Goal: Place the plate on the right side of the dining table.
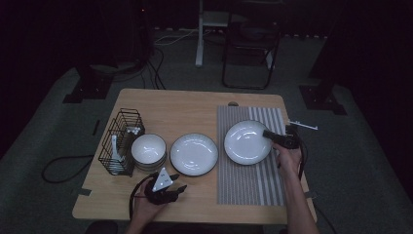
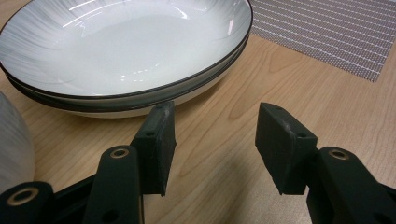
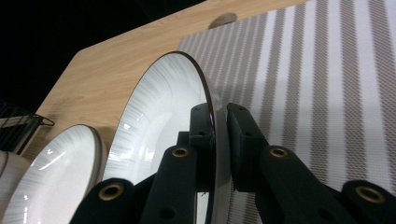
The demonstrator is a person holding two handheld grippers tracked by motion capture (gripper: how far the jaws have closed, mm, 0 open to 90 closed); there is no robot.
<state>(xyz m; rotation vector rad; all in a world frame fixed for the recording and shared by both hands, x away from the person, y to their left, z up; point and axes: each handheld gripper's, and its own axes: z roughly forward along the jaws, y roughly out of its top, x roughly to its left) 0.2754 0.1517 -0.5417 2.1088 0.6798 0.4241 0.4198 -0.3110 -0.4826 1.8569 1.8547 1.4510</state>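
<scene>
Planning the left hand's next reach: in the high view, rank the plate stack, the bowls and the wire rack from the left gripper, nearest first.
From the left gripper:
1. Plate stack, just beyond, table centre.
2. Bowls, beyond-left; nearly as close, hard to separate.
3. Wire rack, far left edge.

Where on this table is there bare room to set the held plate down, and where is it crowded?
The striped placemat is bare in front of the plate that the right gripper clamps by the rim. Bare wood runs along the table's far edge behind the dishes. It is crowded at left: wire rack, stacked bowls and plate stack sit close together, with the left gripper just in front.
</scene>
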